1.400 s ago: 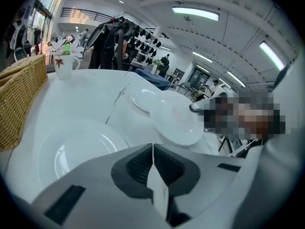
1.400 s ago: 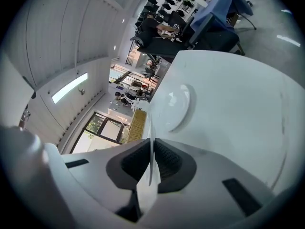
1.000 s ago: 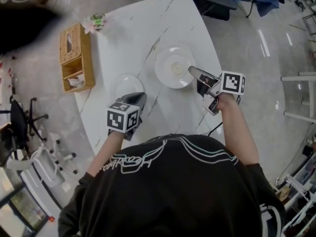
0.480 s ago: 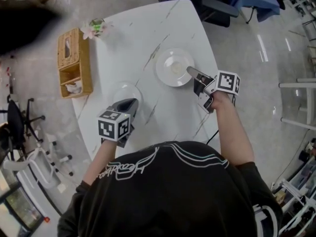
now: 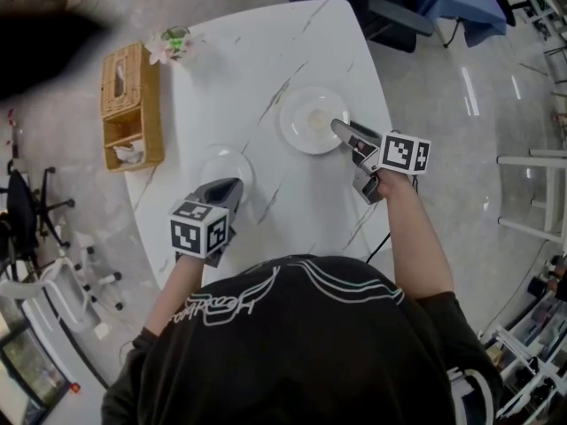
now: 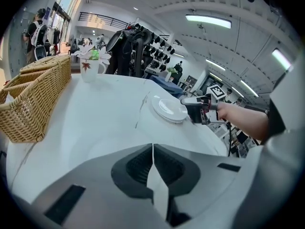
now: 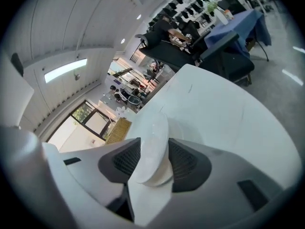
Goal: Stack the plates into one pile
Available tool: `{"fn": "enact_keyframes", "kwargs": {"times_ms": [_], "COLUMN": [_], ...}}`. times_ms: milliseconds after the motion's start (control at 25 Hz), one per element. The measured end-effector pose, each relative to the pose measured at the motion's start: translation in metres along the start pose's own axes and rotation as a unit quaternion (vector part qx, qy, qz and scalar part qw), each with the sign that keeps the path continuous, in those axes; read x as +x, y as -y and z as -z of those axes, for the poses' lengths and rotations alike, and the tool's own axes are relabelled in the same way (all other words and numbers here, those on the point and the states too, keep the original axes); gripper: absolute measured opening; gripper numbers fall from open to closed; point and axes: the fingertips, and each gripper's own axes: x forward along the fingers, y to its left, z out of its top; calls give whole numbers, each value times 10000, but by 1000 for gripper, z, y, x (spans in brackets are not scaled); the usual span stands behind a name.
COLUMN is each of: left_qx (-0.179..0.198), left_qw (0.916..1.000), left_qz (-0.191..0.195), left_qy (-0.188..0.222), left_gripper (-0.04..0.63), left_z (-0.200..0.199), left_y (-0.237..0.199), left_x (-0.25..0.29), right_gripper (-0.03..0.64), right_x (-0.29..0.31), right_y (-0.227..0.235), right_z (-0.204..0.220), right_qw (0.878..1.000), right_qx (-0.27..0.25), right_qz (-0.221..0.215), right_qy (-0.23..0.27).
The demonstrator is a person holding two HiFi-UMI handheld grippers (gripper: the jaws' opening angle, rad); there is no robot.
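A large white plate (image 5: 310,118) lies on the white marble table (image 5: 266,51), right of its middle. My right gripper (image 5: 339,128) is at that plate's near right rim. Its jaws are opening, and the rim (image 7: 152,142) stands between them with the pads no longer pressing on it. A smaller white plate (image 5: 226,162) rests on the table nearer the left side. My left gripper (image 5: 232,184) sits just behind it, shut and holding nothing, its tips (image 6: 152,147) meeting over the tabletop. The left gripper view also shows the large plate (image 6: 169,109) with the right gripper (image 6: 193,109) beside it.
A wicker basket (image 5: 128,104) stands on the table's left edge, with a cup of flowers (image 5: 173,41) behind it. A dark chair (image 5: 390,11) stands at the far side. The table's right edge runs close to my right hand.
The large plate has come down flat onto the table with the right gripper at its rim. The left gripper has drifted slightly left, next to the small plate.
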Motion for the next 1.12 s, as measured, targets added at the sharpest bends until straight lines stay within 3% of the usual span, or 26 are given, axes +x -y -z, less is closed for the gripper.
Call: {"fn": "enact_keyframes", "kwargs": {"times_ms": [160, 400, 720, 1120], "left_qx": [-81, -84, -104, -160], "left_qw": [10000, 9999, 9995, 9987], "left_qz": [-28, -84, -216, -427], "left_qy": [33, 103, 206, 242], "left_gripper": [29, 29, 29, 29], "left_z": [3, 4, 12, 36], "left_y": [-4, -7, -18, -41], "left_x": [-3, -8, -23, -51], "right_gripper": [229, 252, 262, 276], "right_x": [0, -5, 3, 34], "right_y": [4, 5, -35, -94], "right_z": [2, 0, 9, 64], "right_qw": [9938, 9712, 9530, 9310], "right_qx": [-948, -2052, -2771, -3469], "right_qz": [531, 1097, 1087, 640], "right_qy": [-245, -507, -572, -938]}}
